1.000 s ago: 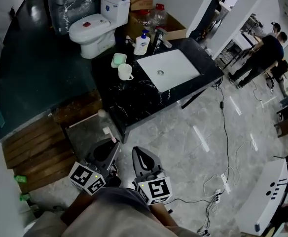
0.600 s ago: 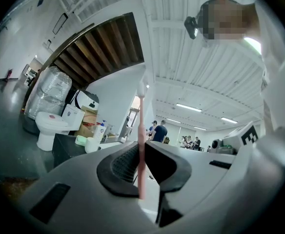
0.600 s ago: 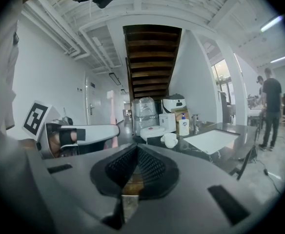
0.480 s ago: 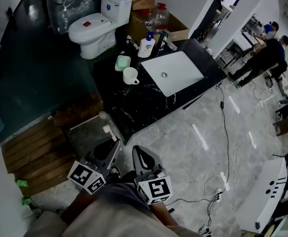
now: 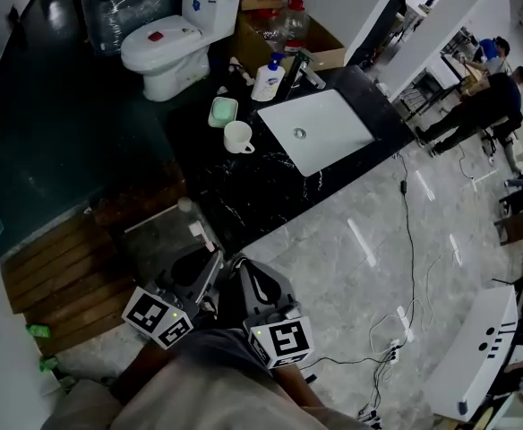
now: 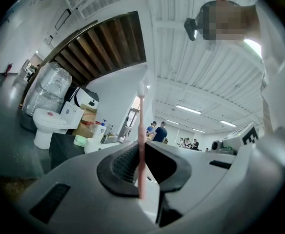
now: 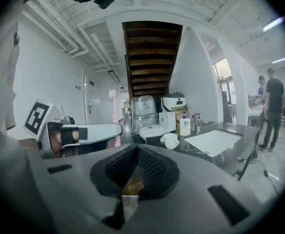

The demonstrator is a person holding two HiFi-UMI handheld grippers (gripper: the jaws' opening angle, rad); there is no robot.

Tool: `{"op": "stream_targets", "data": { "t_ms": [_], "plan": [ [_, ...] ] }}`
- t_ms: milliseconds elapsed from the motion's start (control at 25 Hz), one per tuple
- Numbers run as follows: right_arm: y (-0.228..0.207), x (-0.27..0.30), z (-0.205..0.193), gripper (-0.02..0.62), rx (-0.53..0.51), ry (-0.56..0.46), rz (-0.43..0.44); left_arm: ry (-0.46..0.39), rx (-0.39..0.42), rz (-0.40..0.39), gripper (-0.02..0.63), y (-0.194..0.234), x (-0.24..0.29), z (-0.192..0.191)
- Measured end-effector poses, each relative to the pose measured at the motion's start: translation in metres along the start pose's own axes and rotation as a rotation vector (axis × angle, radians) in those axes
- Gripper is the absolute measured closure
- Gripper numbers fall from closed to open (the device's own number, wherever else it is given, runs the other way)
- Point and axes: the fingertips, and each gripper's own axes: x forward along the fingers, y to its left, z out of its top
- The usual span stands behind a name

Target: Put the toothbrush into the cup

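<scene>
Left gripper view: left tongs (image 6: 141, 155) pinch the pink toothbrush (image 6: 141, 113) low on its handle, head up at frame centre; right tongs (image 7: 136, 150) are pressed together, empty. Judged light, stiff and slick, the toothbrush suits this handle grip. The cup (image 5: 238, 136) stands on the table (image 5: 244, 191), upper centre of the head view, well apart.

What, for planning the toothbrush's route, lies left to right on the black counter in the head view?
green soap dish → white cup → soap bottle → white sink basin
</scene>
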Motion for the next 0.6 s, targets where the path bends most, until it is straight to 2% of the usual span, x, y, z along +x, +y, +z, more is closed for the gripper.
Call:
{"op": "stream_targets", "data": {
  "t_ms": [600],
  "plan": [
    [-0.058,0.053,0.022,0.589,0.002,-0.009,0.016,-0.007,-0.004,0.018,0.56,0.038,0.071,0.016]
  ]
}}
